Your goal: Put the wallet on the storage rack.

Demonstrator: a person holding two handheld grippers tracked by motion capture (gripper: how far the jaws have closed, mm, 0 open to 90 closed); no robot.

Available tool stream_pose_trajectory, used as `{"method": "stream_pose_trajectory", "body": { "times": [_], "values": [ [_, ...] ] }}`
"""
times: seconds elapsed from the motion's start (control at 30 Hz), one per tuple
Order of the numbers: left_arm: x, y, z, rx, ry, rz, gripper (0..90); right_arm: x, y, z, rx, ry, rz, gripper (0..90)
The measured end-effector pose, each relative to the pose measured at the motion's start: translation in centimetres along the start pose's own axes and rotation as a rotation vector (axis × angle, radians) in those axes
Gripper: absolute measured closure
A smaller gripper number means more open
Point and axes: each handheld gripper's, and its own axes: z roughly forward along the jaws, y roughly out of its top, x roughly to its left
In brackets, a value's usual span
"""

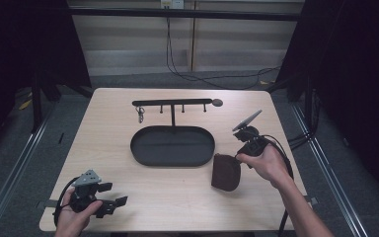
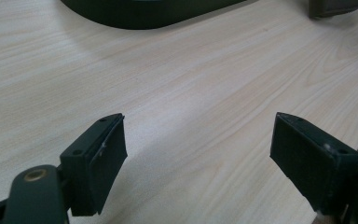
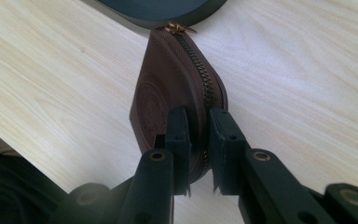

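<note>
On the table beside the black tray (image 1: 137, 148), the right gripper (image 3: 198, 135) pinches a brown zip pouch (image 3: 168, 88) at its zipped edge, probably soft and light; the left gripper (image 2: 198, 154) gapes empty.

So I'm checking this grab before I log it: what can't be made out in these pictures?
- Brown pouch: its near edge is hidden between the right gripper's jaws in the right gripper view; its contents are shut in by the zipper.
- Item on the rack's left hook: too small in the high view to identify.
- Tray: cut off by the top edge in the left gripper view.
</note>
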Motion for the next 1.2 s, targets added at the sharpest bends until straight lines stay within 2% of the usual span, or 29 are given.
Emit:
{"method": "stream_pose_trajectory", "body": {
  "times": [0.07,0.43,0.63,0.9,1.2],
  "values": [
    [0.0,0.0,0.0,-0.002,0.001,-0.001,18.1,0.1,-0.1,-0.3,-0.013,-0.009,-0.007,79.4],
    [0.0,0.0,0.2,0.01,-0.001,-0.009,18.0,0.3,0.2,-1.2,0.029,-0.03,-0.007,79.6],
    [0.0,0.0,0.2,0.007,0.003,-0.006,18.0,0.5,0.8,-1.7,0.054,-0.06,-0.01,79.6],
    [0.0,0.0,0.3,0.015,0.0,-0.008,18.0,1.1,1.3,-2.2,0.058,-0.087,-0.029,79.5],
    [0.1,0.0,0.3,0.018,-0.001,-0.01,18.0,0.9,2.0,-2.7,0.065,-0.08,-0.022,79.4]
  ]
}}
